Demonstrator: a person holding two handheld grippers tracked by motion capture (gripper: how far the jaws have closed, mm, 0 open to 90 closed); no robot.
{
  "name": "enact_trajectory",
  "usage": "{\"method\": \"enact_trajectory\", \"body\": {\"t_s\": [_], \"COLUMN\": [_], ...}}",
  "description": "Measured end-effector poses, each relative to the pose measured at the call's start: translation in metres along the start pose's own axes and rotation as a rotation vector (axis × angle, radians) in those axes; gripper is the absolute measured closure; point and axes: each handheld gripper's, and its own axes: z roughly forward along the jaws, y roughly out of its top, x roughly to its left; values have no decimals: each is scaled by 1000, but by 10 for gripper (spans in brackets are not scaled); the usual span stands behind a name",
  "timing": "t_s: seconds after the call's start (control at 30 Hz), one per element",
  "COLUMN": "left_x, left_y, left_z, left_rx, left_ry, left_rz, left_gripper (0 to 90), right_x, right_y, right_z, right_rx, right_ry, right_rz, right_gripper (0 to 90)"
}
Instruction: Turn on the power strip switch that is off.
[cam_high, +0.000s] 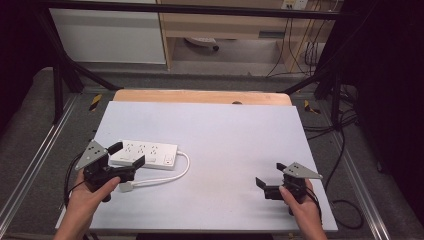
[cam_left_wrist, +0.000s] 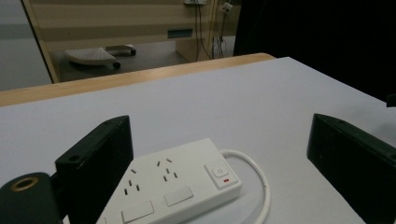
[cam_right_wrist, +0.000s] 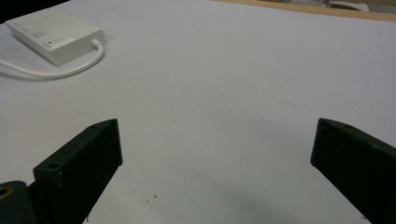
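While the left gripper (cam_high: 129, 156) straddles the power strip (cam_high: 145, 153) with jaws wide, the right gripper (cam_high: 270, 179) gapes above bare counter (cam_high: 230, 135).

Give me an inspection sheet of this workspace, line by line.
Surface: pale grey table top, wooden strip along its far edge; a few brown specks near the right jaws.
Job's things: white power strip lying flat, sockets up, switch at its right end.
Clutter: nothing seen.
Grippers: left hand-held gripper open, jaws either side of the strip's left end; right hand-held gripper open over bare table.
Cables: strip's white cord loops back to a plug.
Surroundings: black frame, wooden cabinet, floor cables.
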Motion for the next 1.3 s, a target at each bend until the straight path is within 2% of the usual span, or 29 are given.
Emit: {"method": "enact_trajectory", "body": {"t_s": [0.47, 0.77, 0.97, 1.13, 1.3], "left_x": [1, 0, 3, 4, 6], "left_y": [2, -4, -9, -11, -13], "left_z": [17, 34, 42, 48, 56], "left_rx": [17, 49, 56, 72, 80], "left_ry": [-10, -7, 9, 15, 18], "left_rz": [12, 49, 32, 37, 15], "left_gripper": [72, 76, 80, 81, 86], "right_x": [1, 1, 1, 1, 1], "right_y": [0, -1, -1, -1, 0], "right_z": [0, 0, 1, 1, 0], "right_rx": [2, 8, 10, 9, 5], "right_ry": [0, -4, -8, -7, -7], "right_rz": [-7, -4, -5, -6, -3], "right_gripper": [25, 24, 24, 24, 24]}}
